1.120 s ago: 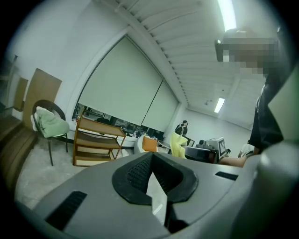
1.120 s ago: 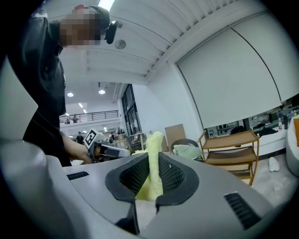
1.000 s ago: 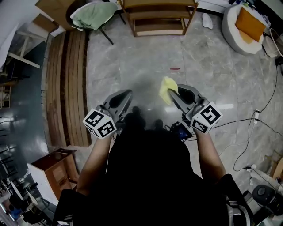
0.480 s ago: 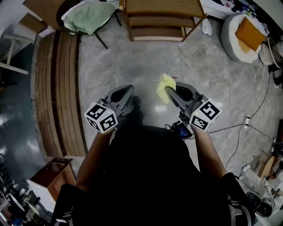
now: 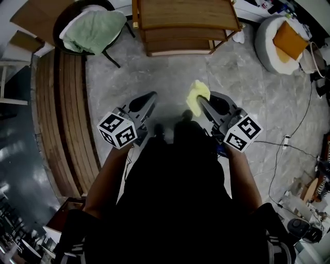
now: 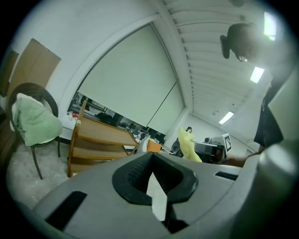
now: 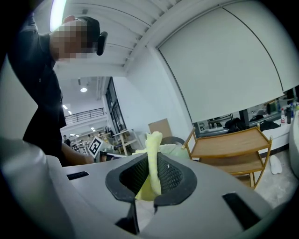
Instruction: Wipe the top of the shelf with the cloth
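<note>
The wooden three-tier shelf (image 5: 185, 14) stands on the floor ahead of me, at the top middle of the head view. It also shows in the left gripper view (image 6: 100, 139) and the right gripper view (image 7: 231, 142). A yellow cloth (image 5: 197, 95) sticks up from my right gripper (image 5: 202, 104), which is shut on it; the cloth (image 7: 153, 156) rises between the jaws of that gripper (image 7: 149, 181). My left gripper (image 5: 149, 99) is level with the right one, shut and holding nothing (image 6: 154, 179). Both hang short of the shelf, above the floor.
A dark chair with a green cushion (image 5: 90, 26) stands left of the shelf. A strip of wooden planks (image 5: 69, 113) runs along the left. A white round bed with an orange cushion (image 5: 286, 33) sits at the far right. Cables (image 5: 289, 140) trail over the floor on the right.
The shelf, chair and round bed have slid down and nearer in the head view as the person moves toward them. Both grippers keep their pose, the cloth still held.
</note>
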### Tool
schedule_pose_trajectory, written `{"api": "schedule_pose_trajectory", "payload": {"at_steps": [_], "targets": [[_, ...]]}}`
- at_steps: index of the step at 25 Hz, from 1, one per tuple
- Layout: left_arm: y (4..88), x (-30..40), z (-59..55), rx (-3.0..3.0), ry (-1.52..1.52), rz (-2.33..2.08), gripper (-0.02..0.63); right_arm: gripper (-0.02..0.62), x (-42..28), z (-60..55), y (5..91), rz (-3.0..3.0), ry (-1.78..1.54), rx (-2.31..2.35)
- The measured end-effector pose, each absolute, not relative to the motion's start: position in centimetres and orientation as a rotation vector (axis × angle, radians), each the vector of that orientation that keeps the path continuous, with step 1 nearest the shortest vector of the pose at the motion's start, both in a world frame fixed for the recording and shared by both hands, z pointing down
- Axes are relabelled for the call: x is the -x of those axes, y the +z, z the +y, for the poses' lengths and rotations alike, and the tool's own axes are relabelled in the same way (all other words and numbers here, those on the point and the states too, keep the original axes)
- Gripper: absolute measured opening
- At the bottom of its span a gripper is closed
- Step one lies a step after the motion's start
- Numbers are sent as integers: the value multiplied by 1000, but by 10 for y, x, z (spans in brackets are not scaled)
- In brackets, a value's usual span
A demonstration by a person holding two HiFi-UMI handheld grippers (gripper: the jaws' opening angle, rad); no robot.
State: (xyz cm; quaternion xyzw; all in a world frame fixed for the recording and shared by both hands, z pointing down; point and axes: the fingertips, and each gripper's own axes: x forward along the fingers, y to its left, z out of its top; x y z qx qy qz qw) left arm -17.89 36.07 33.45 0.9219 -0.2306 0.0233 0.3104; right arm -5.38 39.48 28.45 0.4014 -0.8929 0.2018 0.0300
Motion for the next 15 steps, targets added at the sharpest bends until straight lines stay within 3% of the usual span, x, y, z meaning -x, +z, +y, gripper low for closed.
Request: {"api": "schedule_pose_trajectory", "payload": {"at_steps": [15], "targets": [[316, 54, 180, -2432, 140, -716, 11, 48, -40, 187, 287, -2919, 559, -949]]}}
